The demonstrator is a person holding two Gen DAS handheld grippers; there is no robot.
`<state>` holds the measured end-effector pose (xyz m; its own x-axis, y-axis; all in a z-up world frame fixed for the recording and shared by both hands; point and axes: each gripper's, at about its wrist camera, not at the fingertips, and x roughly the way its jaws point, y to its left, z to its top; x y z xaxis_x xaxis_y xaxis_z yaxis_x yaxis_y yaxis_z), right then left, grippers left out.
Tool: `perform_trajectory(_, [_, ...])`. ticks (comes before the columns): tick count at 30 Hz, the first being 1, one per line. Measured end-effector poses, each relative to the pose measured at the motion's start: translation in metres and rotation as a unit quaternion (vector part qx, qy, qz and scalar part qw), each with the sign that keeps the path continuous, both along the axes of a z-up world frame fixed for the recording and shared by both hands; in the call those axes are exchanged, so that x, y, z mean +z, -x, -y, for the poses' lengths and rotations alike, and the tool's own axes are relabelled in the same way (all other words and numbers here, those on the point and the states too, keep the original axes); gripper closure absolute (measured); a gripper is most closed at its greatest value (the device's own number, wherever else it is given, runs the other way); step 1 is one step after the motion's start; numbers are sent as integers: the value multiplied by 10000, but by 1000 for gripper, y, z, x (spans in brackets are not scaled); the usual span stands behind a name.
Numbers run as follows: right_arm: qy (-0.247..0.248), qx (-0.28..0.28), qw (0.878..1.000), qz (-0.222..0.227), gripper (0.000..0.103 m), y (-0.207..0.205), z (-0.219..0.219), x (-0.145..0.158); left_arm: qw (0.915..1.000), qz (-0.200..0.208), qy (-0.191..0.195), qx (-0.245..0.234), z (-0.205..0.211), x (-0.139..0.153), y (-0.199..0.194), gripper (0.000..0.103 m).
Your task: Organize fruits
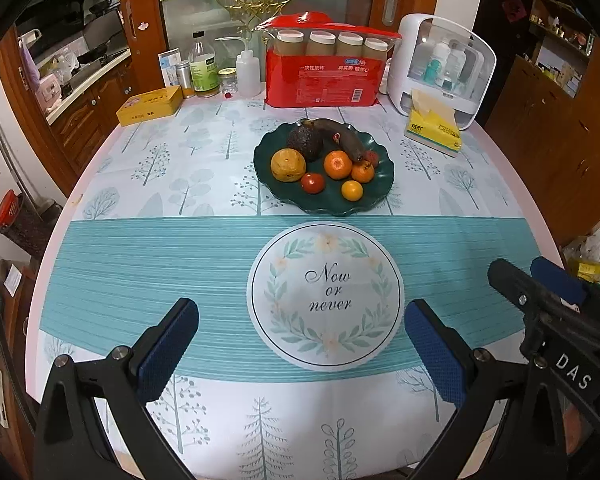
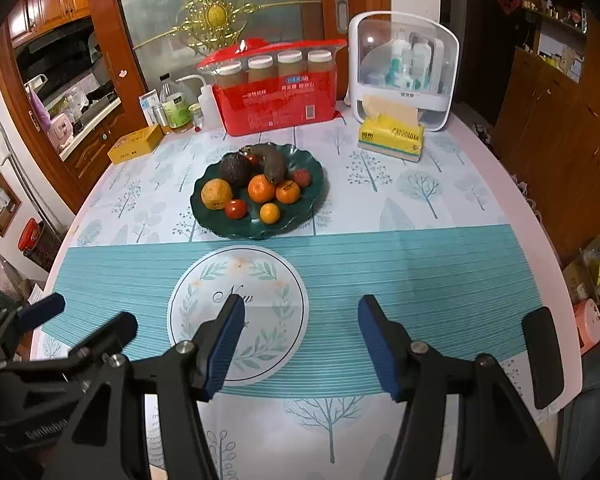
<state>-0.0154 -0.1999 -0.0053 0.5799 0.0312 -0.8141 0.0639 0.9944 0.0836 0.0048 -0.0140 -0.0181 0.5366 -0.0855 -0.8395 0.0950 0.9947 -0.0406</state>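
Note:
A dark green scalloped plate point(image 1: 374, 200) point(image 2: 304, 210) stands mid-table and holds the fruits: a dark avocado point(image 1: 305, 142) point(image 2: 236, 169), a blackened banana point(image 1: 346, 138) point(image 2: 272, 164), a yellow-brown round fruit point(image 1: 287, 165) point(image 2: 216, 194), oranges point(image 1: 338, 165) point(image 2: 261, 189), a tomato point(image 1: 313, 183) point(image 2: 235, 208), a small yellow citrus point(image 1: 352, 190) point(image 2: 269, 213) and a red lychee point(image 1: 372, 157) point(image 2: 302, 177). My left gripper point(image 1: 300, 320) is open and empty, well short of the plate. My right gripper point(image 2: 300, 316) is open and empty, also near the front; it shows at the right in the left wrist view point(image 1: 532, 280).
At the back stand a red pack of paper cups point(image 1: 324, 66) point(image 2: 278, 88), a white storage case point(image 1: 440, 64) point(image 2: 404, 68), a yellow tissue pack point(image 1: 432, 128) point(image 2: 392, 138), bottles point(image 1: 204, 64) and a yellow tin point(image 1: 150, 106) point(image 2: 136, 144). A round printed mat point(image 1: 326, 296) point(image 2: 260, 280) lies before the plate.

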Motion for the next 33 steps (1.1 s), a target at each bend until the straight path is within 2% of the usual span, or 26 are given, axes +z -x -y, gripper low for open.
perform_trajectory(7, [-22, 63, 9999, 104, 43, 9, -6, 6, 9997, 172, -93, 123, -2, 8, 11, 1])
perform_trajectory(17, [-32, 132, 9996, 237, 43, 17, -7, 8, 9993, 212, -136, 278, -4, 10, 17, 1])
perform_trajectory(33, [-87, 146, 9998, 126, 43, 21, -6, 3, 9991, 144, -224, 317, -5, 5, 25, 1])
